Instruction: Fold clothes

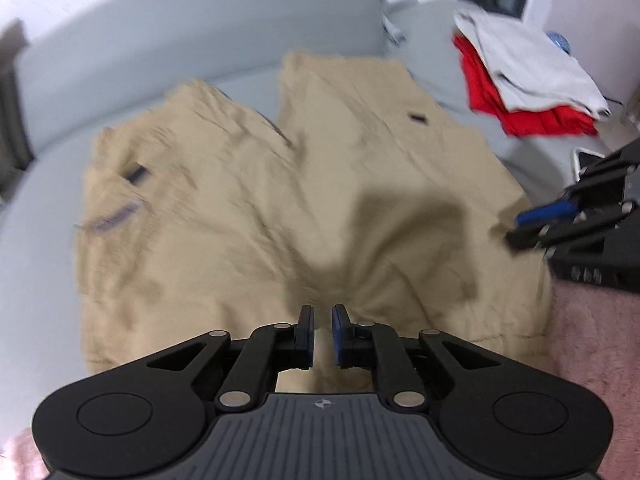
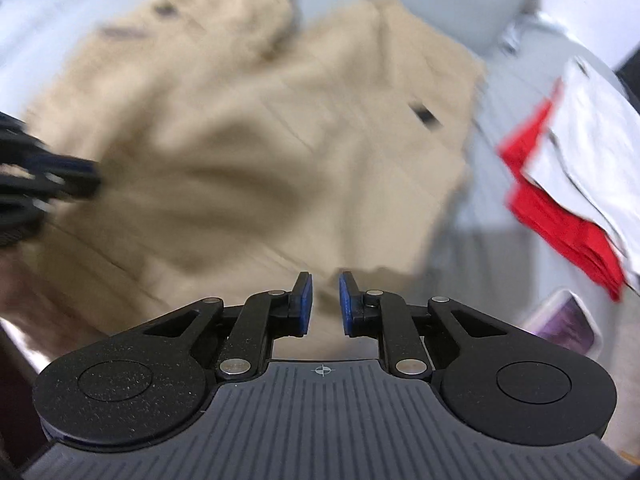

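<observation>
Beige shorts [image 1: 320,168] lie spread flat on a grey sofa seat [image 1: 40,240], their two legs pointing away toward the backrest. My left gripper [image 1: 323,318] hovers over the near edge of the shorts with a narrow gap between its jaws and no cloth pinched in it. My right gripper [image 2: 325,282] hangs over the near right edge of the shorts [image 2: 260,140], jaws also slightly apart with nothing in them. It shows at the right edge of the left wrist view as the right gripper [image 1: 516,226], and the left gripper [image 2: 80,178] shows blurred at the left of the right wrist view.
A pile of folded clothes, white cloth [image 1: 532,68] on red cloth [image 1: 532,120], sits on the sofa to the right. A phone [image 2: 568,322] lies near it. The sofa backrest [image 1: 200,20] rises behind the shorts. Pink fluffy fabric [image 1: 592,344] is at the near right.
</observation>
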A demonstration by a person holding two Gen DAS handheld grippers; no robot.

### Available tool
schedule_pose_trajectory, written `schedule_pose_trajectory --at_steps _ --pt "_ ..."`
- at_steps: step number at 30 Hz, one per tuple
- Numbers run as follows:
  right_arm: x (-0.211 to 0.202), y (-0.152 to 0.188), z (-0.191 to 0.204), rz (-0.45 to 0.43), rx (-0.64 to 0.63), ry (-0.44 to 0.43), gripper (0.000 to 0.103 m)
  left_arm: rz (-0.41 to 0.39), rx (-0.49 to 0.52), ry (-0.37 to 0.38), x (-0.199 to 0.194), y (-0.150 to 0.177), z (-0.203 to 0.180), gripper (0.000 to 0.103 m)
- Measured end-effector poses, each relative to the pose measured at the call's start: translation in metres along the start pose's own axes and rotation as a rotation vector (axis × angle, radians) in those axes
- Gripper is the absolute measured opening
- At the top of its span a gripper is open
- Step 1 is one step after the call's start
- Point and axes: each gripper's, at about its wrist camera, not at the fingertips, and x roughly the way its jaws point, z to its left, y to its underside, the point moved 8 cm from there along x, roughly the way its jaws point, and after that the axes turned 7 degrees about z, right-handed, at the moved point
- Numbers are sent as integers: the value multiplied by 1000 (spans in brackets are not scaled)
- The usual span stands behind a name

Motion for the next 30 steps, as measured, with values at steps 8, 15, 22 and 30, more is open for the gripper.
schedule_pose_trajectory --at_steps 8,15,22,30 --pt "29 -18 75 -73 -139 -62 21 104 -91 -74 31 41 33 22" --pt "41 20 63 118 -91 -35 17 247 -197 -49 37 57 48 21" --pt "29 47 46 164 -50 -50 19 245 -205 -58 27 53 50 22" --pt "-13 -42 38 -64 -22 -96 34 46 -282 -125 1 2 112 39"
